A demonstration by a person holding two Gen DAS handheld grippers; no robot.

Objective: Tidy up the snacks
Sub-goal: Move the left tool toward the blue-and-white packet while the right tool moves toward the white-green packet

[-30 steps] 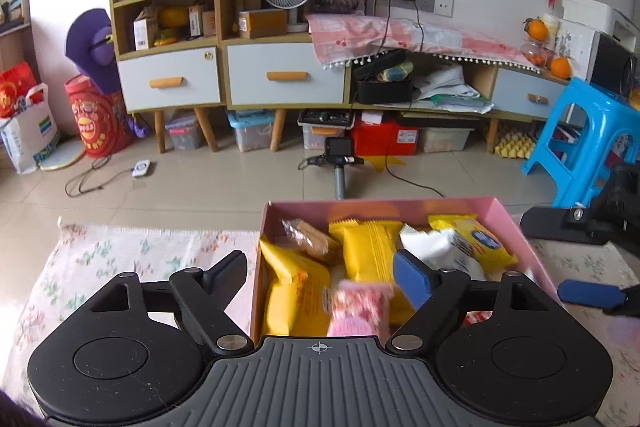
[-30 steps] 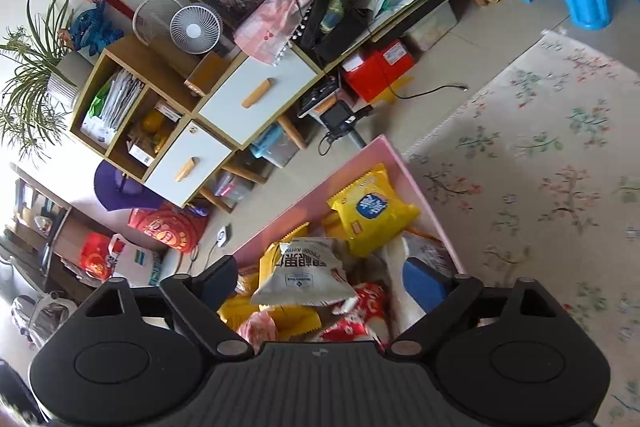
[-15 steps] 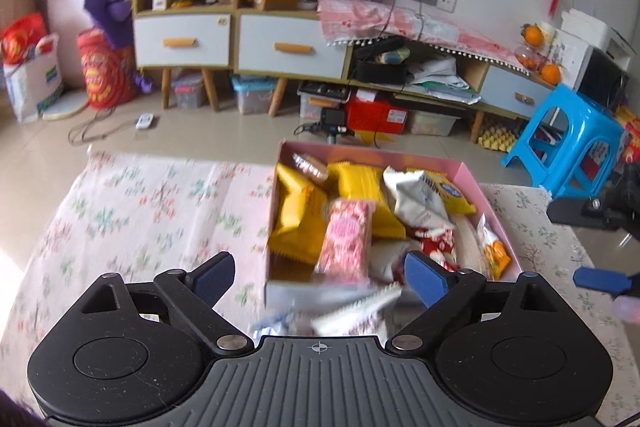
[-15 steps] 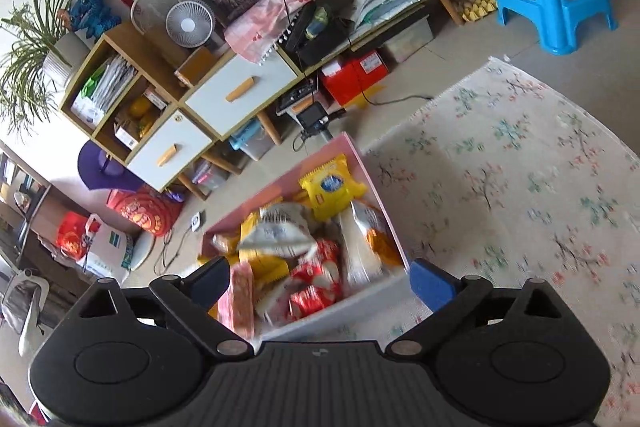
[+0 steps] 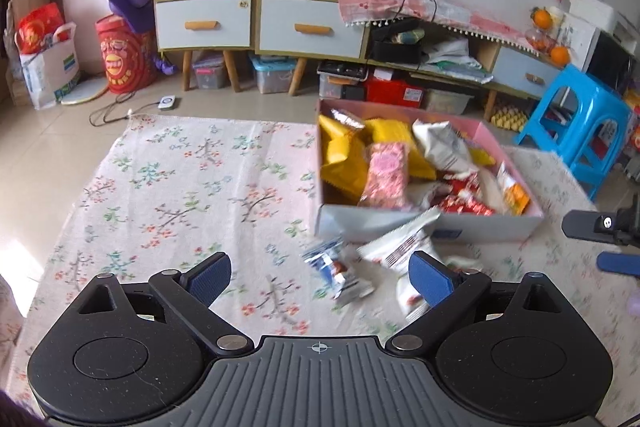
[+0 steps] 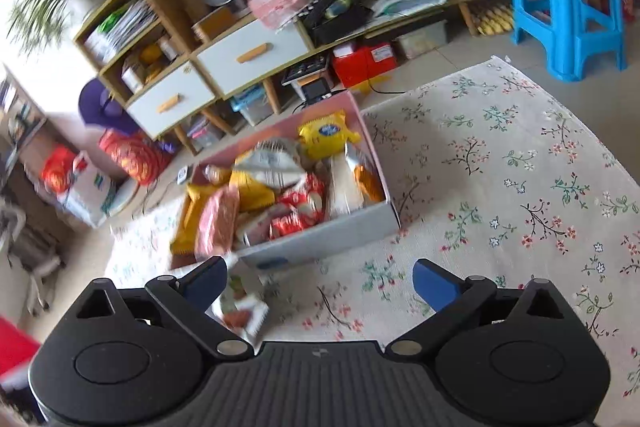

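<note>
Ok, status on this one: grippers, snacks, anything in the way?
Left gripper and right gripper opening, nothing between. Pink box full; white packet and blue packet loose on cloth. Nothing blocking.

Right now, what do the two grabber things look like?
Both grippers, left and right, match: a black body with two round discs, a ribbed grey middle bearing a small crosshair mark, silver rivets, and black arms ending in blue fingers. No sleeves or cables show.

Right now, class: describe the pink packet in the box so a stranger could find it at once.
On the floral cloth stands a pink-walled box heaped with snacks. Near its front left, beside the yellow packets, the pink packet lies lengthwise on top: the only pink, speckled wrapper there.
</note>
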